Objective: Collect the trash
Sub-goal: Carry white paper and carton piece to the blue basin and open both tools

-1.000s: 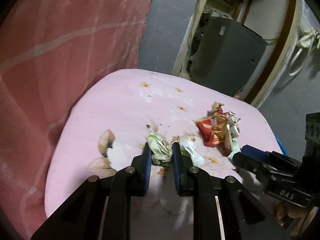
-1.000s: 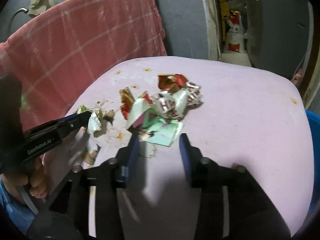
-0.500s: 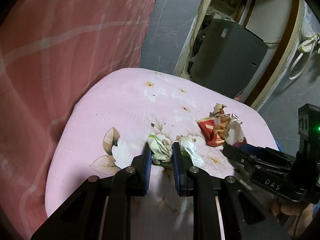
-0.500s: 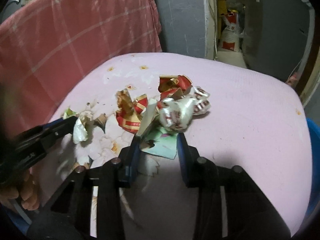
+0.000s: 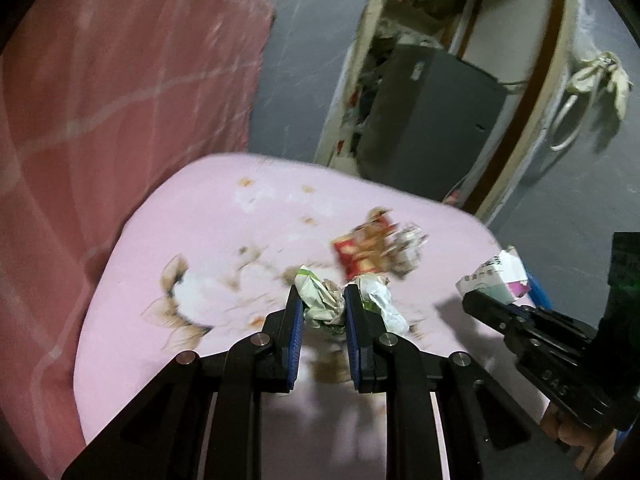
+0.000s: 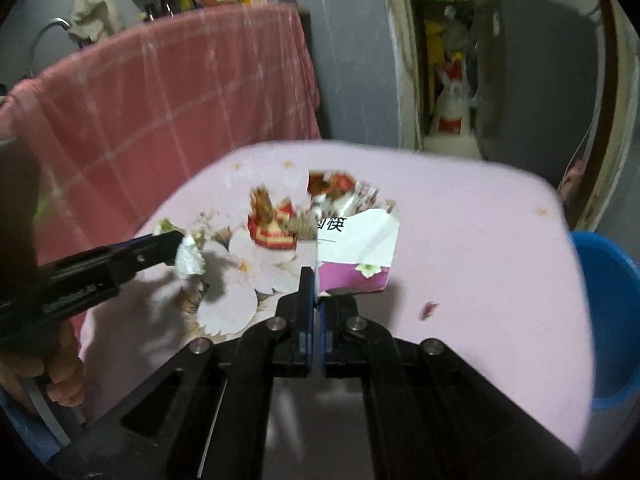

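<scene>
Wrappers [image 6: 304, 216] on cushion [image 6: 460, 232] — bucket [image 6: 604, 312] right

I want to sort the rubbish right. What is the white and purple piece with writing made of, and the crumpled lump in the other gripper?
The white and purple wrapper looks like thin printed paper, slightly glossy: it holds flat with sharp creases and a torn edge. The crumpled wad looks like soft paper or thin plastic film, wrinkled tightly; blur leaves that open.

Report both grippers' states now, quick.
Left gripper: jaws closed on a crumpled paper wad.
Right gripper: jaws have just closed, pinching a torn white-and-purple wrapper.
</scene>
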`<state>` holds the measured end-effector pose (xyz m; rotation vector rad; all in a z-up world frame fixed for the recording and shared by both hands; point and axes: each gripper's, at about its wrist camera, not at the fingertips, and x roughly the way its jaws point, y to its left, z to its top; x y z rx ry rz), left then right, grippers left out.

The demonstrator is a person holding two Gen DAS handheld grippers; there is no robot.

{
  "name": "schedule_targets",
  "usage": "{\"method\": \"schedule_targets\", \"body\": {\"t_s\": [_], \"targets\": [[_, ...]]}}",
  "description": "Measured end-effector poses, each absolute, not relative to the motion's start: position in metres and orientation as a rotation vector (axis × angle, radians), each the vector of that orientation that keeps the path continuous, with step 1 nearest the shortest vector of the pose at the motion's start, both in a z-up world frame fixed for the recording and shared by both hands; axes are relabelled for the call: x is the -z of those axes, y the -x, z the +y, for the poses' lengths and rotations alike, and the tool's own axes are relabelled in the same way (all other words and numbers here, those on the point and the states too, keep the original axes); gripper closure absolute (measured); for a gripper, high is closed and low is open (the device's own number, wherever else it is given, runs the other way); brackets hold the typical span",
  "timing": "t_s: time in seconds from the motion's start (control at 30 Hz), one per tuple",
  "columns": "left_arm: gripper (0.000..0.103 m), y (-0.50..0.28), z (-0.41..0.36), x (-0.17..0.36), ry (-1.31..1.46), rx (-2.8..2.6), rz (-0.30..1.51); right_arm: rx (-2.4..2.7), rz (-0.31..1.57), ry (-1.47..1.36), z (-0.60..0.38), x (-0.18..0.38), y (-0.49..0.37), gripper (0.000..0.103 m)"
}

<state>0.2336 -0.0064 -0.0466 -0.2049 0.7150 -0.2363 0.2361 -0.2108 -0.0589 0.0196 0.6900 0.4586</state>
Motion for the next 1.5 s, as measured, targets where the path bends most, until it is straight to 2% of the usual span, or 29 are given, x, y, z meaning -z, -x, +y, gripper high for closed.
{"method": "schedule_targets", "body": {"t_s": [0.4,0.7,0.93,1.17,1.5], "targets": [[0.087,-0.213,-0.100,-0.026,0.135,0.421,0.397,-0.311,0.351,0.008,-0.286,-0.031,-0.185,0.100],[0.086,-0.216,-0.177,-0.057,0.094,0.559,0.272,-0.158,0.229,0.013,-0.350,-0.062,-0.166,0.100],[0.086,-0.234,-0.233,-0.046,0.087,0.643,0.301,-0.053,0.253,-0.007,-0.403,-0.051,-0.172,0.100],[0.086,-0.262,-0.278,-0.024,0.059,0.693,0.386,0.008,0.343,-0.062,-0.452,-0.017,-0.189,0.100],[0.086,-0.300,-0.313,0.034,-0.002,0.698,0.624,0.016,0.533,-0.138,-0.481,0.046,-0.222,0.099]]}}
